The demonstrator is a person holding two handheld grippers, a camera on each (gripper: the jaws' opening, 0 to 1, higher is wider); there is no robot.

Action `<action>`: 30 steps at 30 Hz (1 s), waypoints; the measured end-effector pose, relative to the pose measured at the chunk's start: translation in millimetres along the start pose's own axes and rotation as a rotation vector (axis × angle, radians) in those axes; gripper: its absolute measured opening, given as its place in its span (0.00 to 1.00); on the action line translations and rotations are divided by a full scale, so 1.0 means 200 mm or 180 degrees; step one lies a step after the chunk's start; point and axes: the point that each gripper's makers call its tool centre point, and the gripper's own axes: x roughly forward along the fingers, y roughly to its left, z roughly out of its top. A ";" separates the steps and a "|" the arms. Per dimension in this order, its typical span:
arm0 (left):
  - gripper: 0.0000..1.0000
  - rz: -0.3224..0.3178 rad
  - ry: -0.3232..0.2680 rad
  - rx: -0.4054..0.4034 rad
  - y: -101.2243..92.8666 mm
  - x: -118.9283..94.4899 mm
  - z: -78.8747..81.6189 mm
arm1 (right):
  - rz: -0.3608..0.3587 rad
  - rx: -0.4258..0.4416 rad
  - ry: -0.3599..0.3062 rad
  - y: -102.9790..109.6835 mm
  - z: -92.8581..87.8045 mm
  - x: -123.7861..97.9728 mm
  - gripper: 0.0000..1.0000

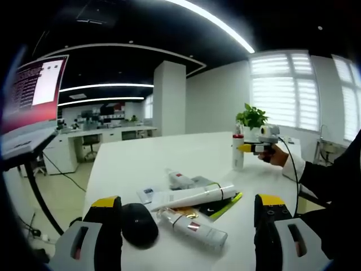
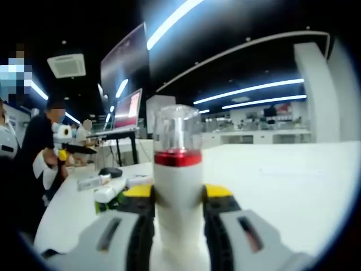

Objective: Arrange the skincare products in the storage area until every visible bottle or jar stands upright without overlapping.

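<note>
White bottle (image 2: 177, 186) with red band and clear cap stands upright, long axis vertical, cap up, clamped between the right gripper (image 2: 177, 217) jaws at the far side of the white table (image 2: 293, 180). In the left gripper view the same bottle (image 1: 238, 151) is upright next to a potted plant (image 1: 251, 119), with the right gripper (image 1: 248, 148) closed on it from the side. Left gripper (image 1: 189, 217) jaws are spread wide, holding nothing, above a cluster at the near table edge: a long white tube (image 1: 194, 197) lying flat, long axis running left-right, cap end to the right; a clear-capped bottle (image 1: 194, 228) lying on its side, just in front of it; a small bottle (image 1: 179, 179) lying behind; a green-edged card (image 1: 217, 208) under them; a black round lid (image 1: 138, 223) beside. Open office room, ceiling light strips, blinds on windows, monitor (image 1: 34, 93) on stand at left.
</note>
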 end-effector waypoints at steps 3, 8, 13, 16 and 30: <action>0.99 -0.0007 0.0009 -0.0003 0.00 0.00 -0.01 | -0.0020 -0.0017 0.0000 -0.01 0.00 -0.01 0.32; 0.99 -0.0012 0.0012 -0.0010 0.00 0.00 -0.01 | -0.0056 -0.0077 0.0004 -0.02 0.01 -0.03 0.32; 0.99 -0.0029 0.0011 -0.0015 0.00 0.00 -0.01 | -0.0115 -0.0116 0.0013 -0.04 0.01 -0.05 0.32; 0.99 -0.0050 0.0006 0.0006 -0.01 0.00 -0.01 | -0.0123 -0.0148 0.0023 -0.04 0.01 -0.06 0.32; 0.99 -0.0123 0.0002 -0.0023 -0.03 0.00 -0.02 | -0.0303 -0.0159 -0.0002 -0.09 0.01 -0.10 0.32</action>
